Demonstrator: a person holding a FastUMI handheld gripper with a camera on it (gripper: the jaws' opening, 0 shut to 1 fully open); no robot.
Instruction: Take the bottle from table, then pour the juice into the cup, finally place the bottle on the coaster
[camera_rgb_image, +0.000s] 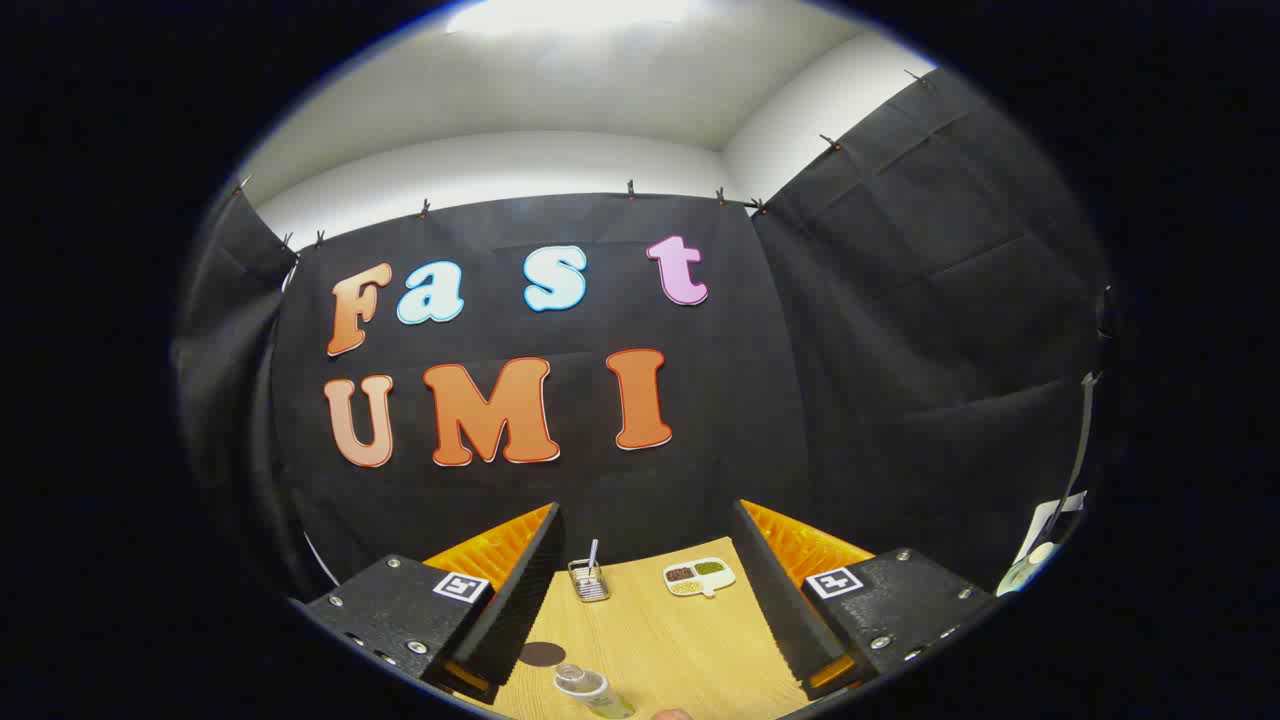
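Note:
My gripper (645, 560) is open, high above the wooden table (690, 640), with nothing between its fingers. Far below, between the fingers, a clear bottle (592, 690) of pale juice stands near the table's front edge. A dark round coaster (542, 654) lies just left of the bottle, beside the left finger (510, 590). A small rounded bit (672, 714) shows at the table's near edge to the right of the bottle; I cannot tell what it is.
At the table's far side stand a small wire holder (590, 580) with a straw-like stick and a white divided dish (699, 576) holding dark and green contents. Black cloth walls close in the booth behind and to both sides.

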